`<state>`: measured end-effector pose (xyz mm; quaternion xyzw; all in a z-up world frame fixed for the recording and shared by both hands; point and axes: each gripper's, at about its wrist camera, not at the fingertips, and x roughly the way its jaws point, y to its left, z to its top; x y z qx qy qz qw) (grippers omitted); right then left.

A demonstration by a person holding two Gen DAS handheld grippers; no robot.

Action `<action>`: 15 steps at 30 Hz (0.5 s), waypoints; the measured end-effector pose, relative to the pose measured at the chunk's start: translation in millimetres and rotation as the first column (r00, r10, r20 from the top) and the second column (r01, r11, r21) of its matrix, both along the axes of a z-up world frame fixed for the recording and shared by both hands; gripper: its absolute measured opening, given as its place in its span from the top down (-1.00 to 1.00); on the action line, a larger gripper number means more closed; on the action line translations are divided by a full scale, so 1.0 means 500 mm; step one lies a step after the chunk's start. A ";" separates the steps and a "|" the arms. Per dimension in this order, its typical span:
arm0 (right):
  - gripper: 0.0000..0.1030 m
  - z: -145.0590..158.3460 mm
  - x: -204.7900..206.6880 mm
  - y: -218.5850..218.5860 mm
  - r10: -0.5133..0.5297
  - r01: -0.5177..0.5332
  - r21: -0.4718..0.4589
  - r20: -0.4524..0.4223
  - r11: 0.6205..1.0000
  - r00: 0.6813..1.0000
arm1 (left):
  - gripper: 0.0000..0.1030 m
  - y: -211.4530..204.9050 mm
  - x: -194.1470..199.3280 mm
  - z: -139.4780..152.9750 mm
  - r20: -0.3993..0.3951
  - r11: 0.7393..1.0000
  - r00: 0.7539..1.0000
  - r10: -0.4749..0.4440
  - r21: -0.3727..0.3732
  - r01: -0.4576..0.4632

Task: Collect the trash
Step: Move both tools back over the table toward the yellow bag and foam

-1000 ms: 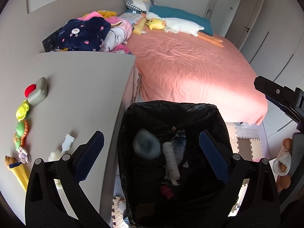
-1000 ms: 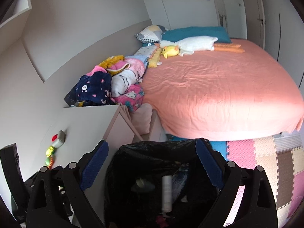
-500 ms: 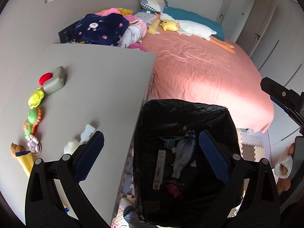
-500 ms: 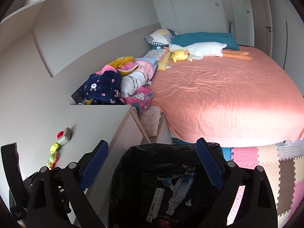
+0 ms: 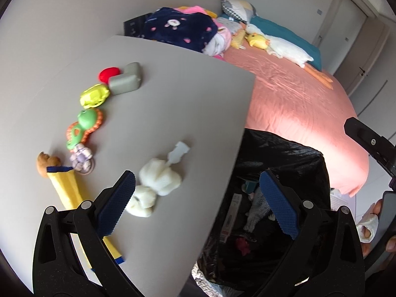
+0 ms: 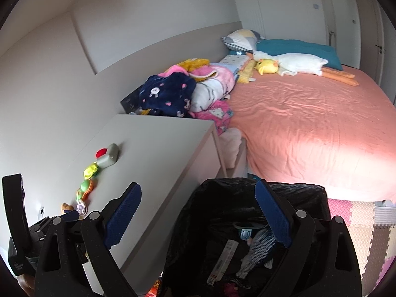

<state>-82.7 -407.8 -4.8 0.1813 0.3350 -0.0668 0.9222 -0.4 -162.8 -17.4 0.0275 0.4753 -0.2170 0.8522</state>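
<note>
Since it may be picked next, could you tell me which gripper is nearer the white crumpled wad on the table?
Left gripper: the white wad lies just ahead of it. Right gripper is over the bin.

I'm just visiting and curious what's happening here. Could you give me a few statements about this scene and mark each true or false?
1. The left gripper holds the white wad. False: open, holding nothing; the wad lies on the grey tabletop.
2. The black trash bag already contains items. True.
3. The right gripper is open. True.
4. The toys lie scattered on the bed. False: they line the tabletop's left side.
</note>
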 end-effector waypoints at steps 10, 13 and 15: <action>-0.81 -0.024 0.057 0.118 0.212 -0.213 0.000 -0.061 0.977 0.975 | -0.87 0.110 0.007 -0.010 0.003 0.986 0.987 0.162 0.032 -0.162; -0.81 -0.039 0.073 0.152 0.256 -0.255 0.023 -0.090 0.967 0.962 | -0.87 0.148 0.011 -0.017 -0.002 0.976 0.977 0.215 0.040 -0.215; -0.81 -0.049 0.083 0.174 0.282 -0.279 0.041 -0.107 0.959 0.953 | -0.87 0.169 0.012 -0.021 -0.004 0.970 0.971 0.239 0.051 -0.239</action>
